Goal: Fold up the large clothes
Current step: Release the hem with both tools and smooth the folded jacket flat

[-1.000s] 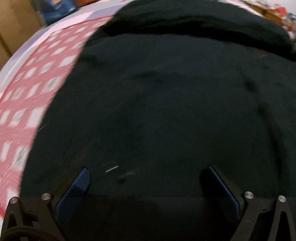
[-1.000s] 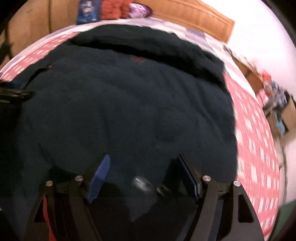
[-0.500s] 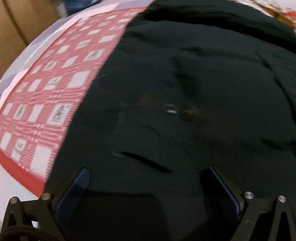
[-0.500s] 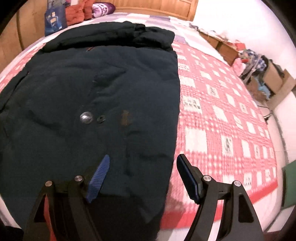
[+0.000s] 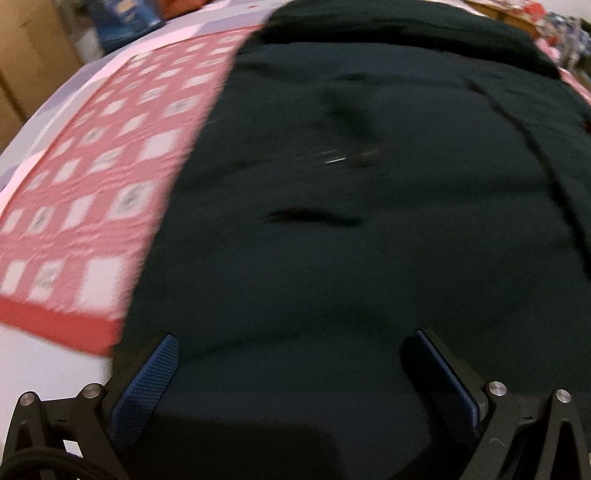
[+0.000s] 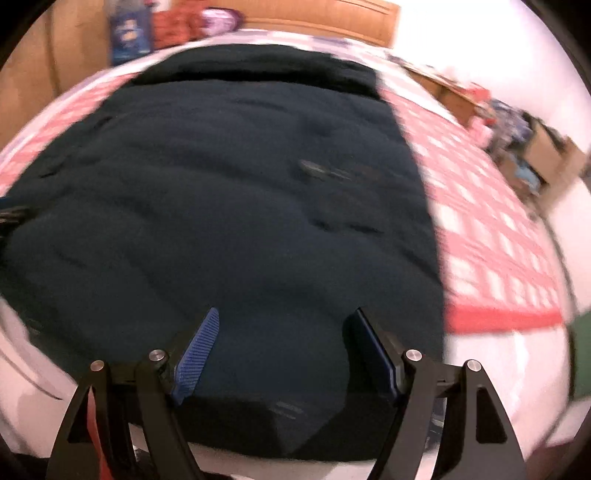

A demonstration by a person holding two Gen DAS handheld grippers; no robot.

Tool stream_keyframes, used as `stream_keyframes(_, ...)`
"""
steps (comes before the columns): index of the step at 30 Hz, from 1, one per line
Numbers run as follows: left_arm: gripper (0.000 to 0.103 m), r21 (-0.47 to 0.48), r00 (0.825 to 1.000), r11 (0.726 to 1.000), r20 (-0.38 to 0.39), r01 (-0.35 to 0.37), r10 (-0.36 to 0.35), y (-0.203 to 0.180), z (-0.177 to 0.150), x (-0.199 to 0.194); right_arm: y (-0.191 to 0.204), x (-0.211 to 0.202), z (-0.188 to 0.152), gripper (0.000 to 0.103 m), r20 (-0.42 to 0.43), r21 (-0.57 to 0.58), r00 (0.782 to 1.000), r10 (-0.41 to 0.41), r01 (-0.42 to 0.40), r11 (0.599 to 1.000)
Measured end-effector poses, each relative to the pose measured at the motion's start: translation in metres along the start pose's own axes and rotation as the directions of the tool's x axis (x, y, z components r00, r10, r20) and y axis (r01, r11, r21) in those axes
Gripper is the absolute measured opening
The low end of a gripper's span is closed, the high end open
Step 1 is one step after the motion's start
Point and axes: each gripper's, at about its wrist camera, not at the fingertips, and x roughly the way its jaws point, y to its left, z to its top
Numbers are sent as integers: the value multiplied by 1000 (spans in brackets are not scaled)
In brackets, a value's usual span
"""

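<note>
Both grippers (image 5: pixel 291 354) (image 6: pixel 284 332) wide apart over dark coat (image 5: pixel 351 240), nothing gripped

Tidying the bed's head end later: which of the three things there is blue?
The blue package, leftmost in the right wrist view; the orange-red bundle and purple item lie to its right.

Both wrist views look low and close from the bed's (image 5: pixel 92 206) near edge toward its far end, sharing the coat (image 5: pixel 351 240).
</note>
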Motion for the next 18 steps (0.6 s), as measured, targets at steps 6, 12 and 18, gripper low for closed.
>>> stream_keyframes(6, 100, 71, 1000, 997, 11, 21, -22, -7, -7, -17, -40, -5, -15, 77, -65, 75, 992, -110, 115, 991)
stream_keyframes(12, 100, 55, 999, 997, 26, 45, -46, -21, -26, -28, 31, -26, -7, 77, 21, 1, 999, 43, -43, 999)
stream_keyframes(18, 99, 12, 999, 1000, 31, 17, -17, 9, -32, -32, 64, -24, -13, 76, 33, -92, 993, 112, -108, 990)
